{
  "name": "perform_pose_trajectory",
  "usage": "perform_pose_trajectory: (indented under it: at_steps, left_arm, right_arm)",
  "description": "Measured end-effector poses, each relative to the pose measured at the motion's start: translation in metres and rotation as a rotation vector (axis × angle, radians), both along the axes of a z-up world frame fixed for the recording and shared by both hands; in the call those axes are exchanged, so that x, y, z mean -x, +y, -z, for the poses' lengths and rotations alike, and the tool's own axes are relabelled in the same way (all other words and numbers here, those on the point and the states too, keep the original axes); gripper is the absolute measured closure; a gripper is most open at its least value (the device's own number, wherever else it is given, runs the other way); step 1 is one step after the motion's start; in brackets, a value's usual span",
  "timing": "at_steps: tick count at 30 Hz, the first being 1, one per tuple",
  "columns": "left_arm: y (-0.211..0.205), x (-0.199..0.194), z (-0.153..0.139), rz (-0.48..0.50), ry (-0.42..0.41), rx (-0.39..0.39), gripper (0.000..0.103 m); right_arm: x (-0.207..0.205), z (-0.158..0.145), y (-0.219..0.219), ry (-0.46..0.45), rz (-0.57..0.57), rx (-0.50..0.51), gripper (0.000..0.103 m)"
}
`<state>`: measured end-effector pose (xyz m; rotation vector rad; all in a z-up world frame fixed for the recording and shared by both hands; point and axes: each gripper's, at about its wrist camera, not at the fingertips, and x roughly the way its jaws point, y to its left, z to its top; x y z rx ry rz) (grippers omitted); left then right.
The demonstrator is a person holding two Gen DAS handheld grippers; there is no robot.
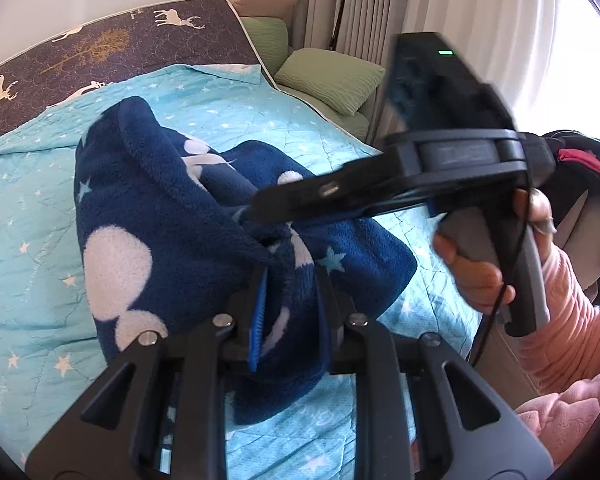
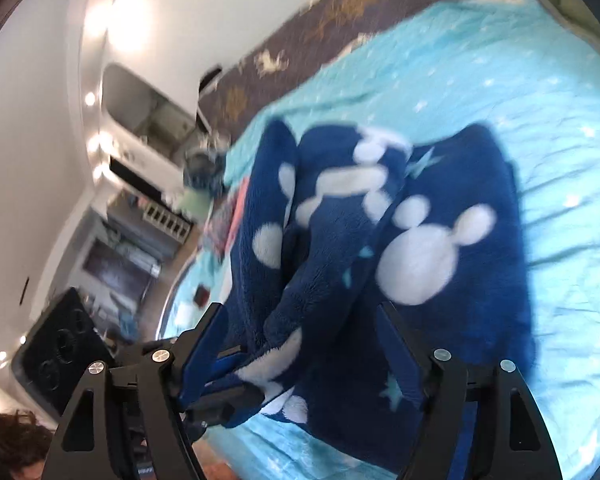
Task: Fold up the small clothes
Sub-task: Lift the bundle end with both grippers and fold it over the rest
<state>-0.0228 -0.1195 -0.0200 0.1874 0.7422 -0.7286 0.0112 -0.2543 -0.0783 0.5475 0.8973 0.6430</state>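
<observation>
A navy fleece garment point(image 1: 160, 208) with white blobs and pale stars lies bunched on the turquoise star bedspread point(image 1: 40, 200). My left gripper point(image 1: 292, 304) is shut on a fold of it at the near edge, with the fabric pinched between the blue pads. A hand holds my right gripper point(image 1: 260, 208) side-on just above the garment's middle. In the right wrist view the right gripper point(image 2: 300, 344) stands wide open. The garment point(image 2: 480, 168) hangs loosely between its fingers, and the pads do not press on it. The left gripper's fingers point(image 2: 228, 402) show at lower left, clamped on the hem.
Green pillows point(image 1: 328, 76) and pale curtains point(image 1: 380, 0) stand behind the bed, and a dark deer-print mattress point(image 1: 100, 48) leans at its head. A person's hand point(image 1: 476, 276) and pink sleeve point(image 1: 572, 320) are at the right. The bedspread point(image 2: 560, 120) stretches past the garment.
</observation>
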Motion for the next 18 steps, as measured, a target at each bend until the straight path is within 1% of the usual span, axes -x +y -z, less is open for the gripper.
perform_pose_trajectory:
  at_steps: [1,2,4,6,8,9,12,14,17,18]
  left_arm:
    - [0.001,0.001,0.000,-0.001,0.001,0.002,0.079]
    - [0.002,0.002,0.000,-0.001,0.002,0.003,0.079]
    - [0.002,0.005,0.001,-0.001,0.001,0.001,0.079]
    - [0.001,0.003,0.002,0.001,0.000,0.000,0.079]
    - [0.000,0.002,0.002,0.003,0.001,0.000,0.079]
    - [-0.002,-0.001,0.002,0.003,0.002,-0.001,0.079]
    - [-0.002,0.000,0.002,0.006,0.003,-0.004,0.079]
    - [-0.002,0.000,0.002,0.005,0.001,-0.007,0.079]
    - [-0.003,0.001,0.002,0.005,-0.001,-0.011,0.079]
    - [-0.002,0.001,0.002,0.005,-0.002,-0.011,0.079]
  right_arm:
    - [-0.008,0.003,0.008,0.032,-0.020,0.008,0.026]
    - [-0.012,0.005,0.013,0.045,-0.027,0.014,0.026]
    - [-0.020,0.002,0.019,0.044,-0.020,0.032,0.026]
    - [-0.022,-0.009,0.023,-0.006,0.016,0.090,0.026]
    - [-0.023,-0.026,0.029,-0.081,0.057,0.180,0.026]
    - [-0.024,-0.031,0.032,-0.104,0.058,0.199,0.026]
    - [-0.032,-0.045,0.045,-0.127,0.010,0.220,0.026]
    - [-0.040,-0.049,0.053,-0.131,-0.017,0.230,0.026]
    - [-0.060,-0.047,0.067,-0.097,-0.061,0.245,0.026]
    - [-0.060,-0.045,0.066,-0.087,-0.063,0.248,0.026]
